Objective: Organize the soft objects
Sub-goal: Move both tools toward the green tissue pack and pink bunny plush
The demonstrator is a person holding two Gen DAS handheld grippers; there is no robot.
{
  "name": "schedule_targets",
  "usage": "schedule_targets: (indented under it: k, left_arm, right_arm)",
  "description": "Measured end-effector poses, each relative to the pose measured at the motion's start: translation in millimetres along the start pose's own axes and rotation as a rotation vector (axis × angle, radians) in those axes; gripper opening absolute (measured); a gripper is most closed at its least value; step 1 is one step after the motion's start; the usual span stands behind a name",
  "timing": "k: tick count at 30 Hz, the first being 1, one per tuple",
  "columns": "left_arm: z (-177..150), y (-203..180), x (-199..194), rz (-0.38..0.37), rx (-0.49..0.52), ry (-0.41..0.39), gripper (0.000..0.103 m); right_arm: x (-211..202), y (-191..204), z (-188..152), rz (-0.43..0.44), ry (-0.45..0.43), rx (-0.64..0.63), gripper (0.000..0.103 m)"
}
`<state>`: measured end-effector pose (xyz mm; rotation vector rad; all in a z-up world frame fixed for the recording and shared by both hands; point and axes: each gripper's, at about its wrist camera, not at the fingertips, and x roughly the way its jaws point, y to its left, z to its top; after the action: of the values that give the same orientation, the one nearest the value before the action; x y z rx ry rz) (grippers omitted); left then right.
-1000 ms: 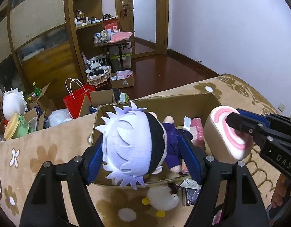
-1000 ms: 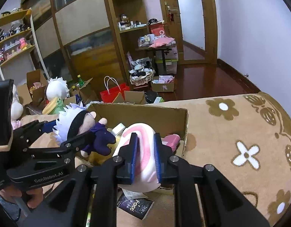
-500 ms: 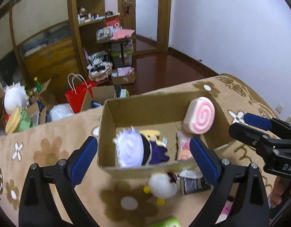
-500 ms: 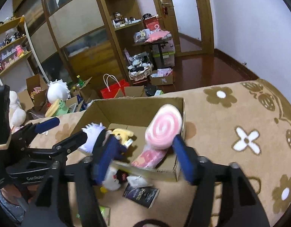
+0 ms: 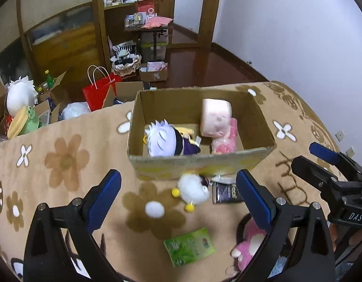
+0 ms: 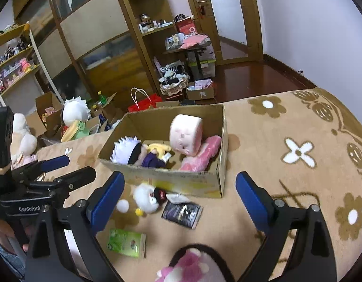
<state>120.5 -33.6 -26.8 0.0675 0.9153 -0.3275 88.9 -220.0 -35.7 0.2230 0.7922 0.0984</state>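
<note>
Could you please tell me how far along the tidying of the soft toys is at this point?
Done: the white-haired doll and pink swirl cushion lie inside the cardboard box. In hand: nothing; left gripper and right gripper are open. Left: the white fluffy toy and pink plush lie on the blanket.

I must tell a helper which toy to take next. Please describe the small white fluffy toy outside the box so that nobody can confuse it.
Find the cardboard box on the flowered blanket. Just in front of its near wall lies the white fluffy toy, beside a dark packet. Unlike the plain white pompom nearby, it has yellow feet.
</note>
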Motion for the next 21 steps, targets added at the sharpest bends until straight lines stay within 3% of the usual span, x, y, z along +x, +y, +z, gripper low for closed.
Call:
schedule_targets:
  k: [10,21]
  left_arm:
    - [-27,-6,-3,-0.015,-0.015,0.082,0.097]
    - [-51,0,18,-0.010,-0.094,0.169,0.097]
  right_arm:
    - [-16,11,-26,-0.064,0.058,-0.063,0.101]
    - [-8,4,-56,-0.058,0.177,-0.009,0.101]
